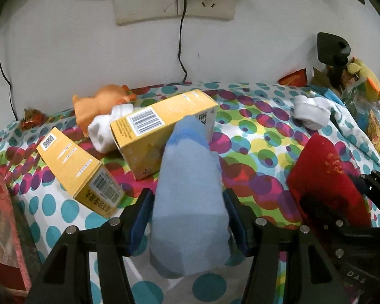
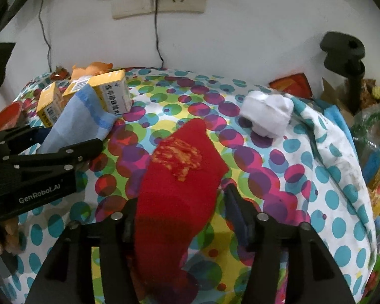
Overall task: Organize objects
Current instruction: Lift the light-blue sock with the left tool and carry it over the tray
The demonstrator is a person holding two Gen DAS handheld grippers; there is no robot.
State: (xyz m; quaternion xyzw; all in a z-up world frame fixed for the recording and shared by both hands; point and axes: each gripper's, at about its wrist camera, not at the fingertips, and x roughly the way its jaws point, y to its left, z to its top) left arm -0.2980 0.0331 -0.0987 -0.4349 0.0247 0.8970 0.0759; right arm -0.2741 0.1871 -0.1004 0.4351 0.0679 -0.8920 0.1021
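A light blue sock (image 1: 187, 177) lies on the spotted cloth (image 1: 253, 131), its toe resting against a yellow box (image 1: 159, 121). My left gripper (image 1: 187, 192) is open, one finger on each side of the sock, which fills the gap. In the right wrist view the left gripper (image 2: 68, 136) and the blue sock (image 2: 81, 119) appear at the left. A red sock (image 2: 179, 177) with a yellow patch lies between the fingers of my right gripper (image 2: 181, 197). That gripper is open: the left finger touches the red sock, the right finger stands apart.
A second yellow box (image 1: 76, 162), a rolled white sock (image 1: 101, 131) and an orange toy (image 1: 101, 103) crowd the back left. Another rolled white sock (image 2: 266, 116) sits at the back right. Bags and a black clamp stand (image 2: 347, 58) fill the right edge. A cable hangs down the wall.
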